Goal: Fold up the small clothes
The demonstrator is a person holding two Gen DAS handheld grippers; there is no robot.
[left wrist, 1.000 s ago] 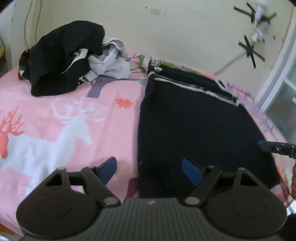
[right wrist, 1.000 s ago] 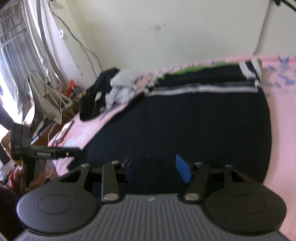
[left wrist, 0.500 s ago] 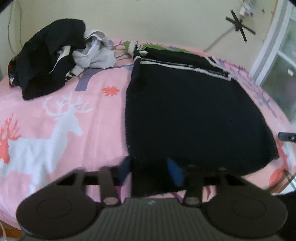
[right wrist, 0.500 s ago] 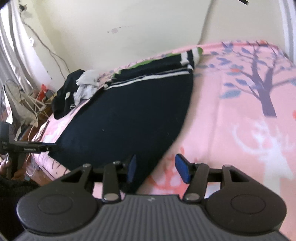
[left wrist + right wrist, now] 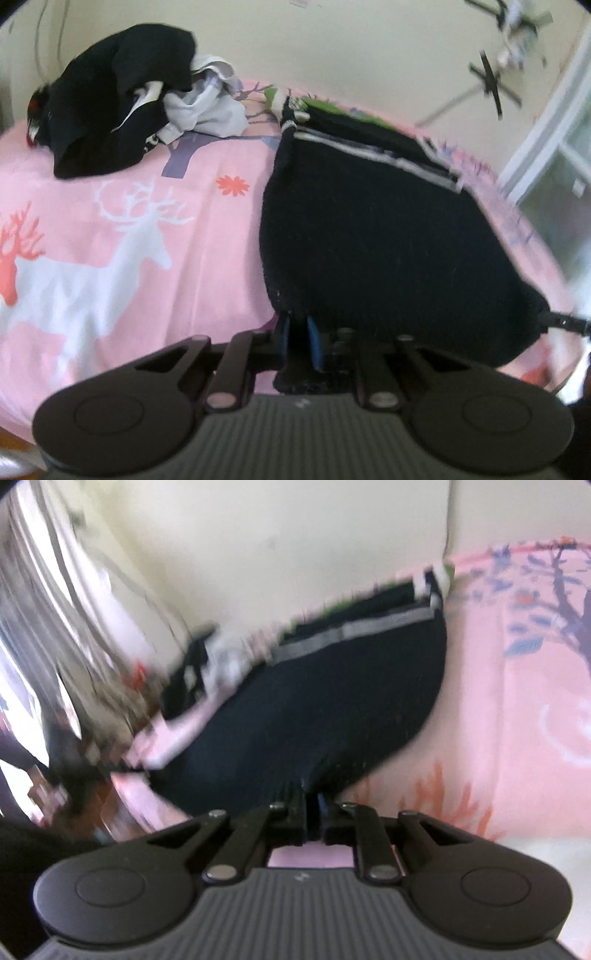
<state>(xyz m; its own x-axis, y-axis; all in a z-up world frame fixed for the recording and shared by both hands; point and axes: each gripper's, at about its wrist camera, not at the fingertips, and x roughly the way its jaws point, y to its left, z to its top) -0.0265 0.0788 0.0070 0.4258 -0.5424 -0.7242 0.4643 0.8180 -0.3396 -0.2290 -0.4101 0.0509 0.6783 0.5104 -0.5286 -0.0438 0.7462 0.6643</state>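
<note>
We see the dark garment (image 5: 384, 236) flat on the pink bed (image 5: 110, 229), long axis running away toward its striped end, left tongs (image 5: 297, 341) and right tongs (image 5: 313, 814) each clamped on a near corner.

blur: clothes pile (image 5: 199, 672) smeared | hidden: right tool (image 5: 313, 805) fingertips buried in black garment (image 5: 332, 709)

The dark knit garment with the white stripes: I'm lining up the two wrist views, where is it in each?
Left wrist: the dark knit garment fills centre-right, near corner clamped in the left gripper.
Right wrist: it runs centre to upper right, near corner in the right gripper.
Shared landmark: its white stripe.
</note>
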